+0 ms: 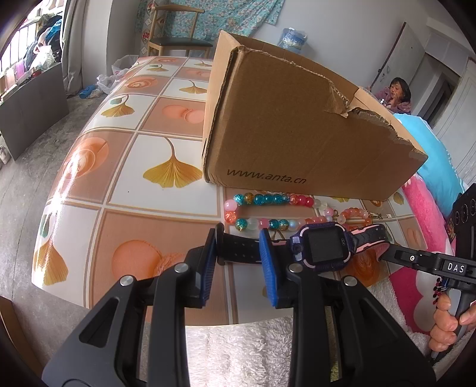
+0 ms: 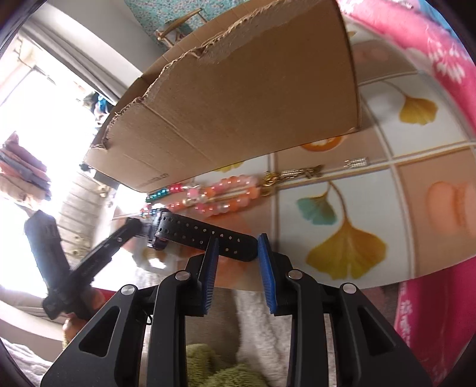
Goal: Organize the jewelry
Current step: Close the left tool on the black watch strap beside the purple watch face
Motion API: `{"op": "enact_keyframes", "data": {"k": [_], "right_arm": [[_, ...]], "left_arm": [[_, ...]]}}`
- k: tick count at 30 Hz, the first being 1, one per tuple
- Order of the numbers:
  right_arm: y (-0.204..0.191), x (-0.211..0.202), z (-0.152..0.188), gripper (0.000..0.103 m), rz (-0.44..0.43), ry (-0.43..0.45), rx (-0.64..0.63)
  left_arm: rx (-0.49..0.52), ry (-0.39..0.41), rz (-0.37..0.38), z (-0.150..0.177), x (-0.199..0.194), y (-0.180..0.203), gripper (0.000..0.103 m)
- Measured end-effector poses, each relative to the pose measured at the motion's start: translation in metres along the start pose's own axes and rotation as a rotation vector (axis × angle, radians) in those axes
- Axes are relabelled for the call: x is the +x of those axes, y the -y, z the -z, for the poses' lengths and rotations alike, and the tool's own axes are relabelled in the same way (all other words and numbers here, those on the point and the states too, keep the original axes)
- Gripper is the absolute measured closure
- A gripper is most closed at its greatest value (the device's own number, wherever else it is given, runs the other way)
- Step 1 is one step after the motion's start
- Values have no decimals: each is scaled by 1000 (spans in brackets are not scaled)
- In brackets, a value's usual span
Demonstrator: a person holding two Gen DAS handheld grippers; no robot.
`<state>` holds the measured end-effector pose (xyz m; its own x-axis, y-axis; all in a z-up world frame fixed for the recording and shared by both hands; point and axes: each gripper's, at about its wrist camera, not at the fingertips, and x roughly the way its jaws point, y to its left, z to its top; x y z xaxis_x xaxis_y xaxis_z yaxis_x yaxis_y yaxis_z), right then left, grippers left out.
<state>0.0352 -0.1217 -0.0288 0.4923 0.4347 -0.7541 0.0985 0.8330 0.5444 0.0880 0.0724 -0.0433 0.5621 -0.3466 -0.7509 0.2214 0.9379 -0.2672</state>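
We see a child's smartwatch [image 1: 322,249] with a dark square face, purple-pink case and perforated black strap stretched flat low in the frame, and just above it a looped strand of teal, pink and orange beads [image 1: 269,212] by the cardboard box [image 1: 297,131].

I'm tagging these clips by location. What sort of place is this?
Probably a lived-in home room: a table under a patterned cover, a wooden chair by a floral curtain, and pink bedding alongside.
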Motion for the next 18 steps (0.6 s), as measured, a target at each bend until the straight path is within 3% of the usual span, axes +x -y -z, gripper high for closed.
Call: {"op": "enact_keyframes", "data": {"k": [4,9,18], "right_arm": [[8,3,-2,75,-136,-31,78],[2,-3,-4,71,-175,-30,40],[-18,-5,-1,63,-80,-42,-173]], "left_arm": [[3,1,1,0,0,-1,76],[3,2,1,0,0,0,76],[1,2,3,0,0,-1,76]]}}
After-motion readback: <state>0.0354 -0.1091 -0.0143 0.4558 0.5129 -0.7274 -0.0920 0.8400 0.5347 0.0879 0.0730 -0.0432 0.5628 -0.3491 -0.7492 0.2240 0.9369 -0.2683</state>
